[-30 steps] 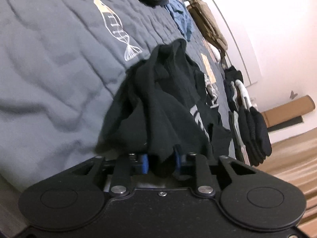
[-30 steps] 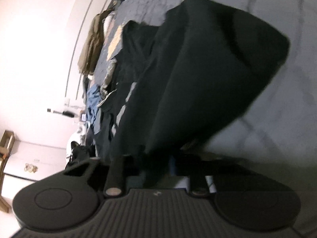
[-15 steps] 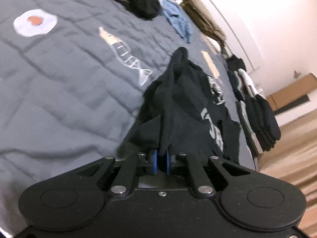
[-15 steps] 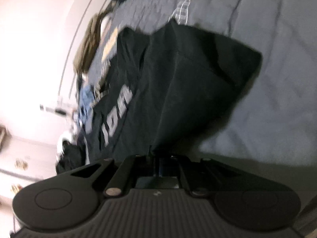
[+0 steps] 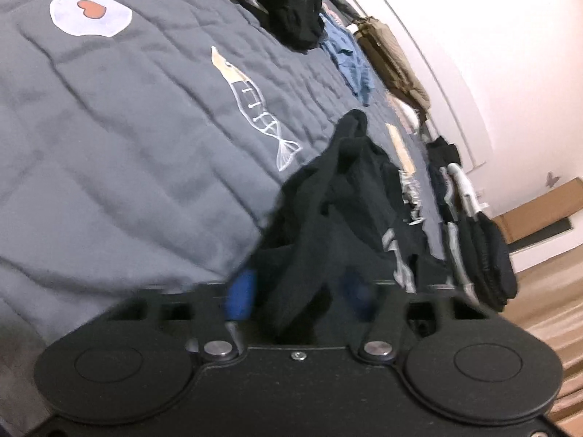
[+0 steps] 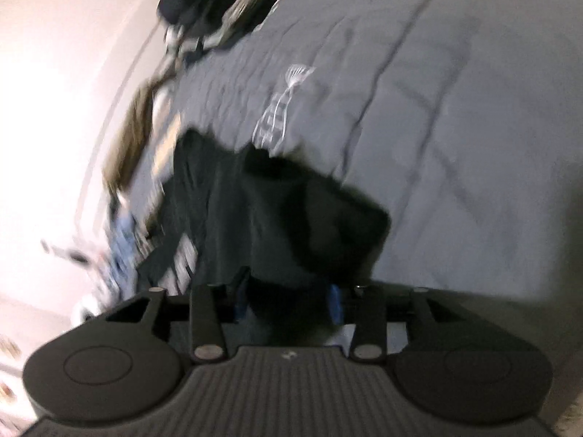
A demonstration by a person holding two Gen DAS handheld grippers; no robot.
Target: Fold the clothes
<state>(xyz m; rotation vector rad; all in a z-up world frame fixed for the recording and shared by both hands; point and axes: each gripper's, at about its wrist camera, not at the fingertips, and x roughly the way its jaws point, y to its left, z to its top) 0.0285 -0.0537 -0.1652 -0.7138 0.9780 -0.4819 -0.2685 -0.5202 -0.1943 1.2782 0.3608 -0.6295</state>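
One black shirt [image 5: 349, 196], one grey quilt [image 5: 127, 138], two grippers: left gripper [image 5: 297, 291], right gripper [image 6: 288, 298].

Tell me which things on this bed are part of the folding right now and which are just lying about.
In use: black T-shirt, left gripper and right gripper, both opening with its cloth between their fingers.

Lying about: black heap, blue garment, olive garment, dark stack, grey quilt.

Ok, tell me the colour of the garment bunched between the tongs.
Black, with pale grey lettering; the garment shows best in the left wrist view.
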